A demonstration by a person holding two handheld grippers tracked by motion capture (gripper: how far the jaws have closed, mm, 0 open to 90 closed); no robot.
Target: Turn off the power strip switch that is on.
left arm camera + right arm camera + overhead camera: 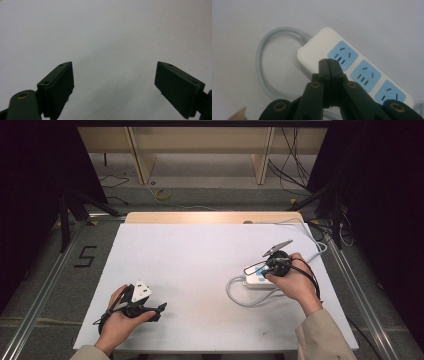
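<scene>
My right hand point(296, 282) sits over the right side of the white bench point(200, 270), wrist bent so the forearm comes up from the near edge and the knuckles curl round the tool. The right claw point(329, 62) points down at the power strip point(322, 47), its jaws pressed flat together with nothing between them. The tips hover at the strip's plain white end, just beside the first blue socket point(342, 55); I cannot tell whether they touch the casing. The strip lies flat on the bench under my right hand, and its grey cable point(262, 62) leaves that end and bends away in a loop.

My left hand point(117, 320) rests low at the near left of the bench, well apart from the strip, palm wrapped round the tool with the forearm angled in from the bottom corner. The left claw point(115, 82) looks along the bare bench top, jaws spread wide and holding nothing.
</scene>
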